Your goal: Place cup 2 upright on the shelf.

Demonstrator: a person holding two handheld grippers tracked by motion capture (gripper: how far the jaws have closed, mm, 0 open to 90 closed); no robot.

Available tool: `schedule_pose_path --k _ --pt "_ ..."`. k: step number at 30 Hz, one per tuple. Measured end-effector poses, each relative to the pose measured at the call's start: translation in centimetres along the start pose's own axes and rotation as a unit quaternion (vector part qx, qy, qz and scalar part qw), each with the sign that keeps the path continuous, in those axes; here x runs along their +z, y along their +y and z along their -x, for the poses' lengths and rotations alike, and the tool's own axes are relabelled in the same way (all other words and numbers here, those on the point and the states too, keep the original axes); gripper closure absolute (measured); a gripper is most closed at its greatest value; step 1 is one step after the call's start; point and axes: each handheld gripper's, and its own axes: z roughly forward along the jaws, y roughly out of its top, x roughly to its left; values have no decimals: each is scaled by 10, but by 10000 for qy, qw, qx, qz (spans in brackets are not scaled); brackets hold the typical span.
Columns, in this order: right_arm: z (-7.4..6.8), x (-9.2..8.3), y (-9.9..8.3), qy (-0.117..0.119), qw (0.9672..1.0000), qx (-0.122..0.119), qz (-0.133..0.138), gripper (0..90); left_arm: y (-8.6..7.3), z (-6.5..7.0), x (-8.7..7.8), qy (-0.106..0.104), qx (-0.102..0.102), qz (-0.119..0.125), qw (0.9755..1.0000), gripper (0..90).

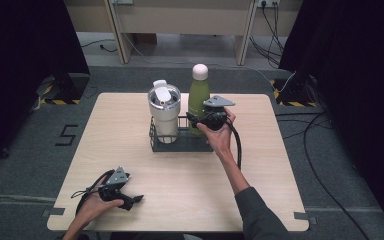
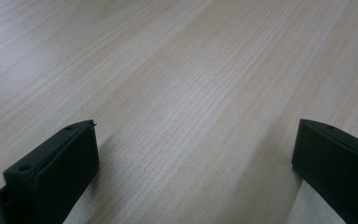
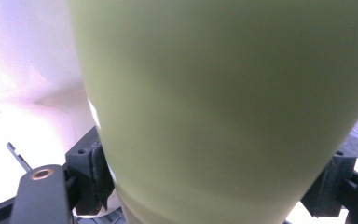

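A green bottle (image 1: 198,97) with a pale pink cap stands upright in the right half of a dark wire basket (image 1: 180,142) at the middle of the table. My right gripper (image 1: 196,120) is shut on the bottle's lower body; in the right gripper view the green bottle (image 3: 223,107) sits tight between both black jaws. A white tumbler (image 1: 164,107) with a lid stands in the basket's left half. My left gripper (image 1: 132,201) rests low near the table's front left, open, with bare wood between its jaws (image 2: 191,154).
The light wooden table (image 1: 130,150) has free room all round the basket. Cables trail from both grippers. Grey floor, black curtains at both sides and a wooden bench at the back surround the table.
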Motion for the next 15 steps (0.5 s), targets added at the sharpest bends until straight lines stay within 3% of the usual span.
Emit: schedule_pose_path --k 15 --pt "-3 7 -20 -10 10000 34 -87 208 0 0 0 9 -3 13 10000 0"
